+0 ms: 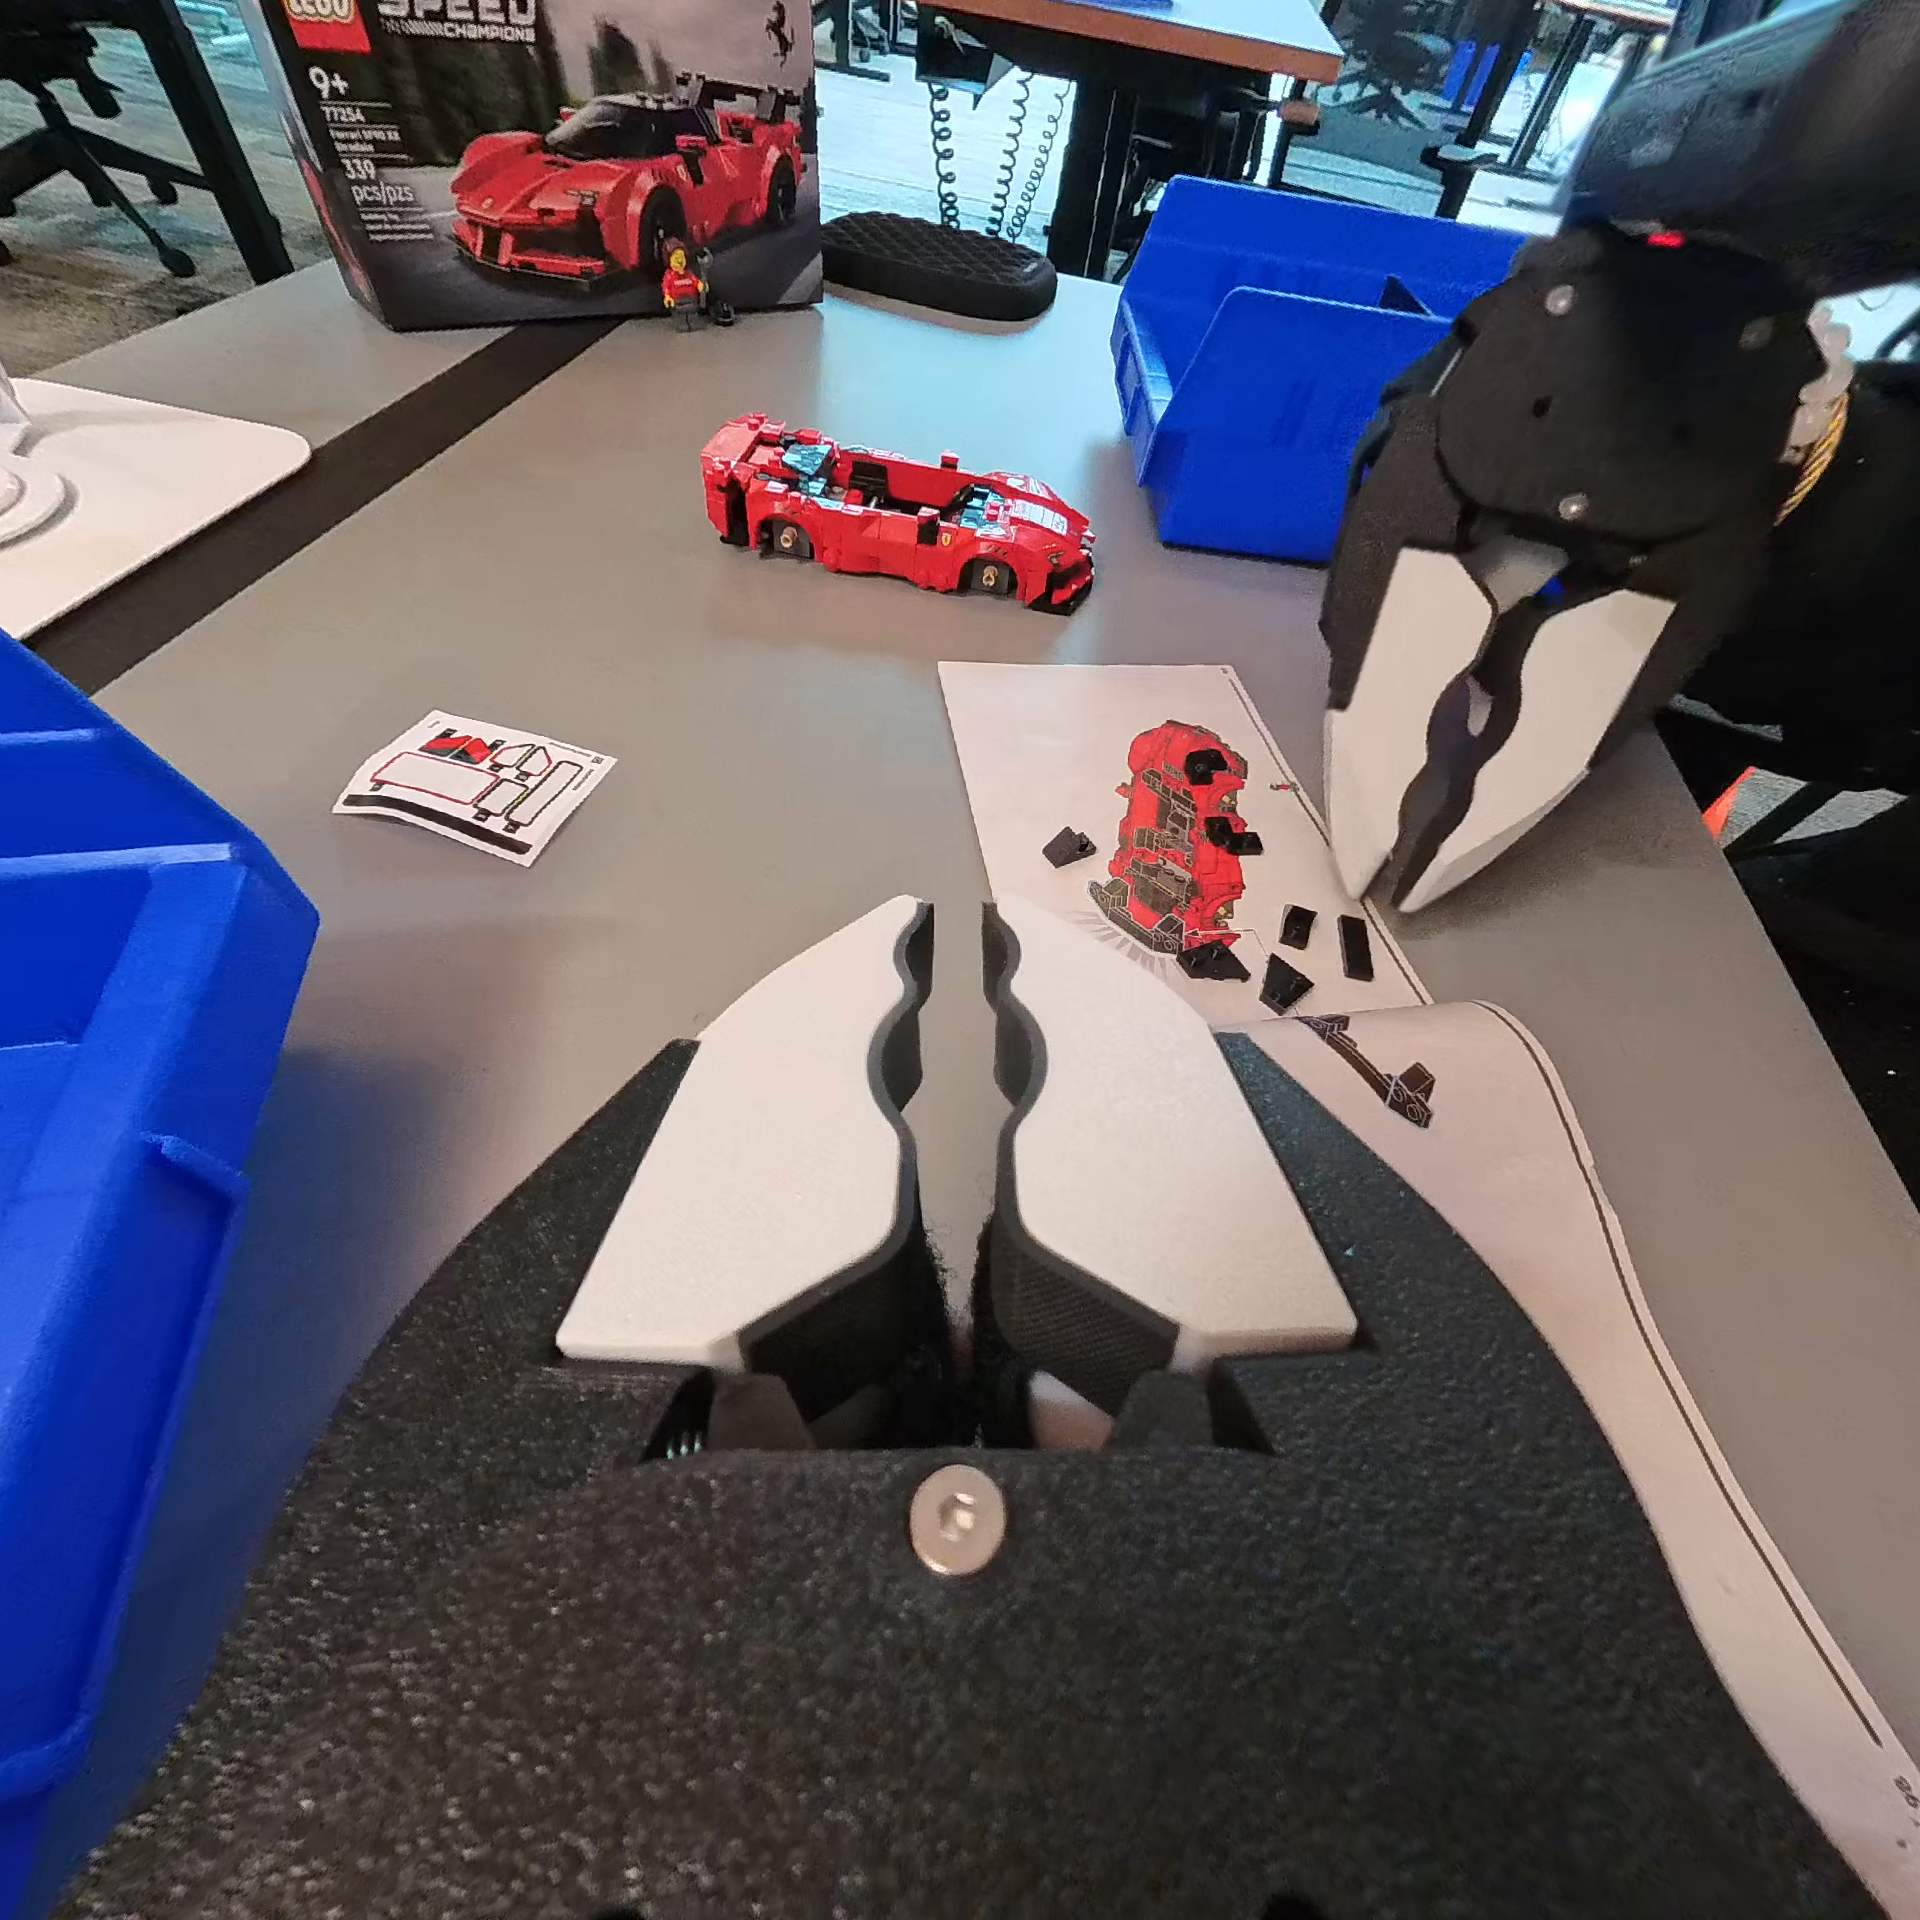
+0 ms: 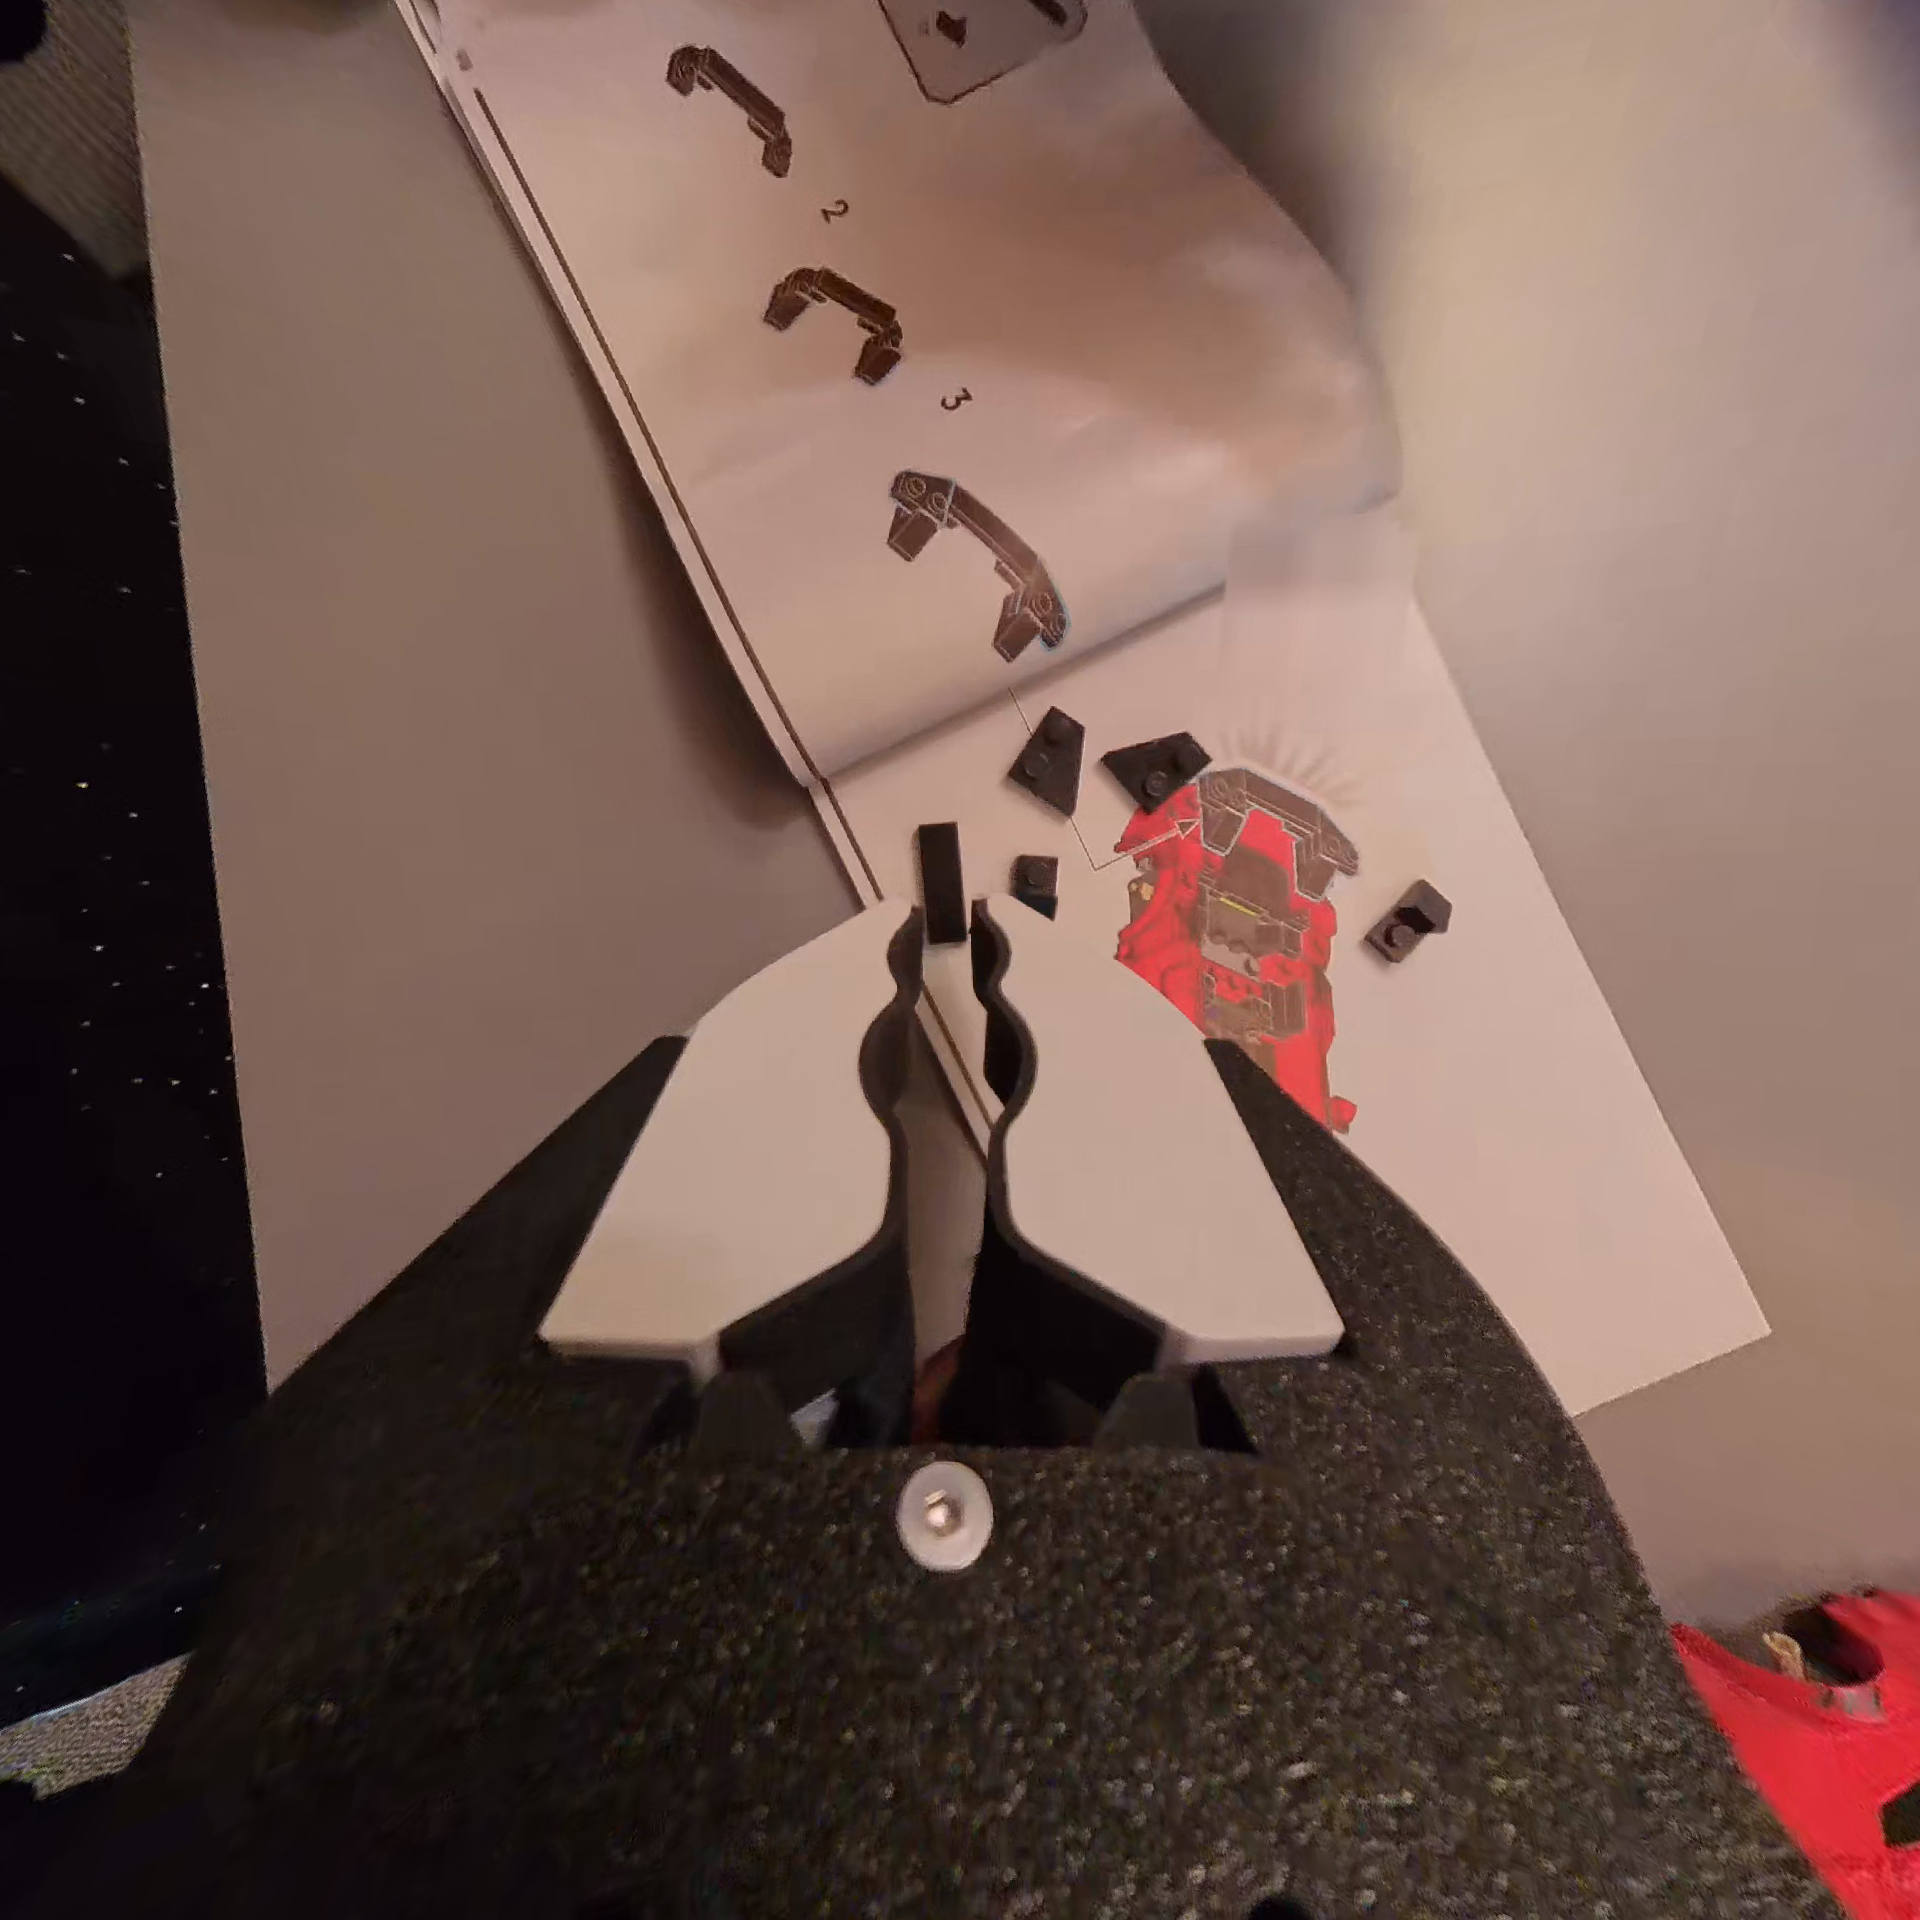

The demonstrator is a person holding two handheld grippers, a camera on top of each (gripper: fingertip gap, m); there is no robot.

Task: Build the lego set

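Observation:
The part-built red Lego car (image 1: 894,514) stands mid-table; a corner of it shows in the right wrist view (image 2: 1818,1745). An open instruction booklet (image 1: 1039,748) lies in front of it and carries several small black pieces. Among them are a long thin plate (image 2: 938,881), two wedge plates (image 2: 1049,758) (image 2: 1153,769) and a slope (image 2: 1410,920). My right gripper (image 2: 945,912) is slightly open, its tips at the near end of the long plate (image 1: 1354,945), which lies on the page. My left gripper (image 1: 956,914) is slightly open and empty, low over the table just left of the booklet.
A blue bin (image 1: 1278,416) stands behind the booklet and another (image 1: 104,1143) at my near left. The Lego box (image 1: 561,156) with a minifigure (image 1: 684,281) is at the back, a sticker sheet (image 1: 473,784) lies left of centre. The table edge (image 1: 1714,831) runs close to the booklet's right. About 15 centimetres separates my left fingertips from my right. It is some 8 centimetres from my right tips to the slope (image 2: 1410,920).

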